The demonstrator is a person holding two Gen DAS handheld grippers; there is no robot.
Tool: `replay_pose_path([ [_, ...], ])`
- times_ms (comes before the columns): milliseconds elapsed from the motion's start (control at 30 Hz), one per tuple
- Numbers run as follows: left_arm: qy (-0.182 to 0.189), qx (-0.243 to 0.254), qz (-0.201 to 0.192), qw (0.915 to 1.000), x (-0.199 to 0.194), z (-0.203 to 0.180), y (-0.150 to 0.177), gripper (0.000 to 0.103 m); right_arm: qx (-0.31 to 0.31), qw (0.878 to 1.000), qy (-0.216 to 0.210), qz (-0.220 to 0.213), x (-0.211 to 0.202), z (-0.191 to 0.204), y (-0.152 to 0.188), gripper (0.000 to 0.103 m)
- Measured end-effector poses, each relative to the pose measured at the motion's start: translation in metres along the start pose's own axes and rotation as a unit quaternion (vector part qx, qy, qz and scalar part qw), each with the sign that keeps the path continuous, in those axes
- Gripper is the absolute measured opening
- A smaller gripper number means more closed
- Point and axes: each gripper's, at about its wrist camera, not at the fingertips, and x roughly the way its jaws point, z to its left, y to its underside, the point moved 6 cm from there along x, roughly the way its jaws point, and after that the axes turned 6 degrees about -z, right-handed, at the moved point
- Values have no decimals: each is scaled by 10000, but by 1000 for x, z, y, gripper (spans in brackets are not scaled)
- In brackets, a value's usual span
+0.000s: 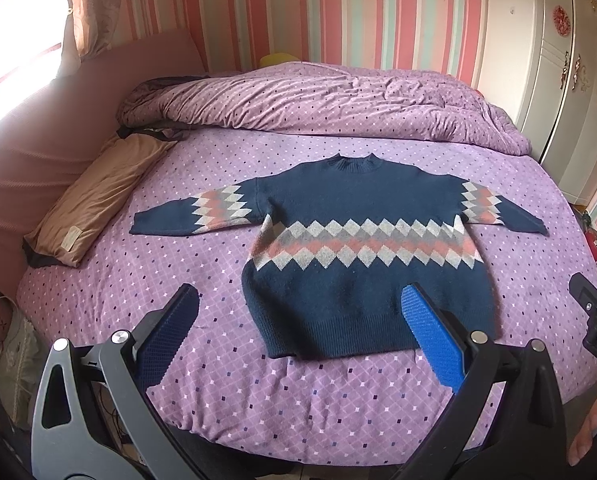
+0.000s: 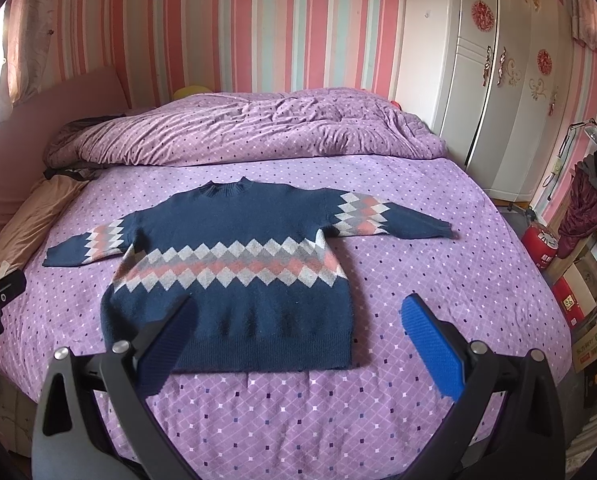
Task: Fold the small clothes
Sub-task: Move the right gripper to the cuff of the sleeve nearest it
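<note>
A small navy sweater (image 1: 362, 200) with a band of pink, grey and white diamonds lies flat and face up on the purple bed, both sleeves spread out to the sides. It also shows in the right wrist view (image 2: 242, 216). My left gripper (image 1: 298, 300) is open and empty, held above the bed in front of the sweater's hem. My right gripper (image 2: 296, 310) is open and empty, held above the hem's right part. The right gripper's body shows at the right edge of the left wrist view (image 1: 594, 320).
The bed sheet (image 1: 258, 380) is purple with small diamonds. A rolled purple duvet (image 1: 318, 100) lies along the far side. A tan pillow (image 1: 98, 196) lies at the left by the pink headboard. A white wardrobe (image 2: 498, 80) and boxes (image 2: 590, 320) stand to the right.
</note>
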Motion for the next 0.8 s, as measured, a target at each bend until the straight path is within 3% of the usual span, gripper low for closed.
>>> replay_pose_path([
  [300,275,-195,123,9994,39,-14,-15,100,227,9985,491,-93,48,-47,-17,102],
  [400,206,-28,65,9998,59,-31,-27,100,287,9976,618,-111,70,-63,-24,102],
  [500,117,227,-10,9997,86,-56,-39,100,370,9974,608,-102,97,-77,-27,102],
  [800,532,619,172,9965,187,-130,-62,100,713,9960,437,305,218,-126,-22,102],
])
